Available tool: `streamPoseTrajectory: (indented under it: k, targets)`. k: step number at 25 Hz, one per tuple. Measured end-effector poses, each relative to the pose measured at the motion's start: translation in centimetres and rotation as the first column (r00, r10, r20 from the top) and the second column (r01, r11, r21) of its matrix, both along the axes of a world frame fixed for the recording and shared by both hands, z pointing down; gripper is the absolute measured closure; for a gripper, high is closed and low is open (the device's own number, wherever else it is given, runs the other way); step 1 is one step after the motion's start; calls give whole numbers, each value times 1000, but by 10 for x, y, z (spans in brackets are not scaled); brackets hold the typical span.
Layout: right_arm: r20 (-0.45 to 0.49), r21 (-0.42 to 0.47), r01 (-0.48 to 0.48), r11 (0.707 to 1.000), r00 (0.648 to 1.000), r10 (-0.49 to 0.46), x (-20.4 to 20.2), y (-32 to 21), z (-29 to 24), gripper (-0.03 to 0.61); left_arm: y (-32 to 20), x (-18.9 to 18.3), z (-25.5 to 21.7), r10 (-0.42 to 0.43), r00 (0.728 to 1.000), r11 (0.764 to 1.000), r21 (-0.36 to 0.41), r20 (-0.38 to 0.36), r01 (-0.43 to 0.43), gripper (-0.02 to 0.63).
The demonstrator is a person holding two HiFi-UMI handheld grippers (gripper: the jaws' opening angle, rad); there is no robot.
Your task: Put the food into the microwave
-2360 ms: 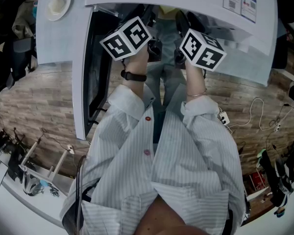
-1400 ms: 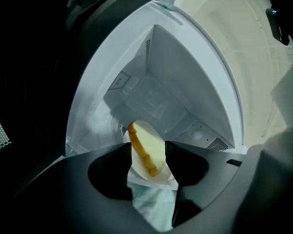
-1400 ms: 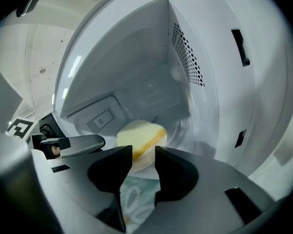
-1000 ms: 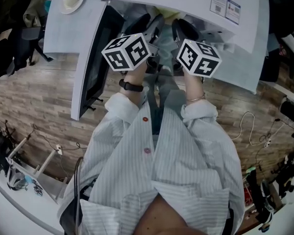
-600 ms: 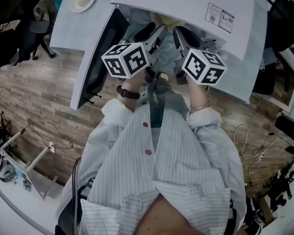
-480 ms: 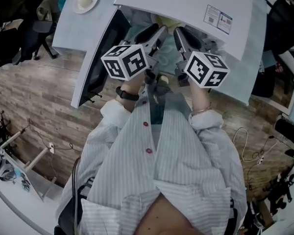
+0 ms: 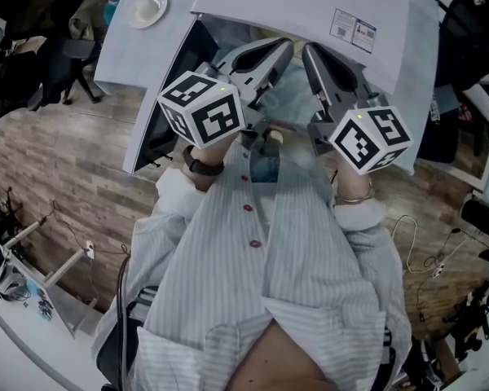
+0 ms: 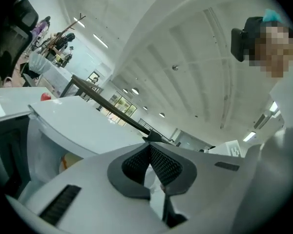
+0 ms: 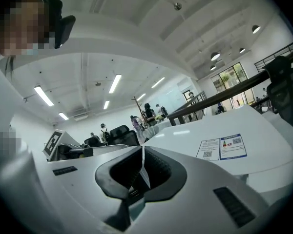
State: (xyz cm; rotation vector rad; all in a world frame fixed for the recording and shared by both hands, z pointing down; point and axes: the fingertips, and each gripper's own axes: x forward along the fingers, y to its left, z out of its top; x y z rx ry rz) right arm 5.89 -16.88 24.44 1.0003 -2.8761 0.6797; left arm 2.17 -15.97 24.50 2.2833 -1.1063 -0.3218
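1. Up at twelve o'clock of the person's chest, the left hand-held gripper (image 7: 285, 47) has its jaws pressed together, empty.
2. Just at its three o'clock, the right hand-held gripper (image 7: 311, 51) is narrowed to a sliver; its jaws have just been closing, with nothing between them.
3. Both point at the white microwave (image 7: 310, 2), whose door (image 7: 151, 112) stands open at nine o'clock.
4. Yellowish food (image 8: 67, 161) sits inside the cavity, at eight o'clock of the left jaws.
5. A plate (image 7: 147, 9) rests on the table (image 7: 118, 51) at ten o'clock.
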Motion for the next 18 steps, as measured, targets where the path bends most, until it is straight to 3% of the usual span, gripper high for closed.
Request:
streamPoseTrajectory:
  k: [7, 15, 18]
  targets:
    - [29, 27, -41, 999, 999, 40, 25, 6, -21, 541, 10, 19, -22, 81, 996, 996, 40, -20, -81, 604]
    - [1, 23, -71, 997, 997, 71, 34, 8, -18, 543, 6, 9, -22, 51, 999, 997, 62, 4, -51, 604]
    - [-5, 27, -84, 996, 996, 84, 36, 10, -19, 545, 4, 12, -28, 73, 997, 993, 89, 28, -75, 604]
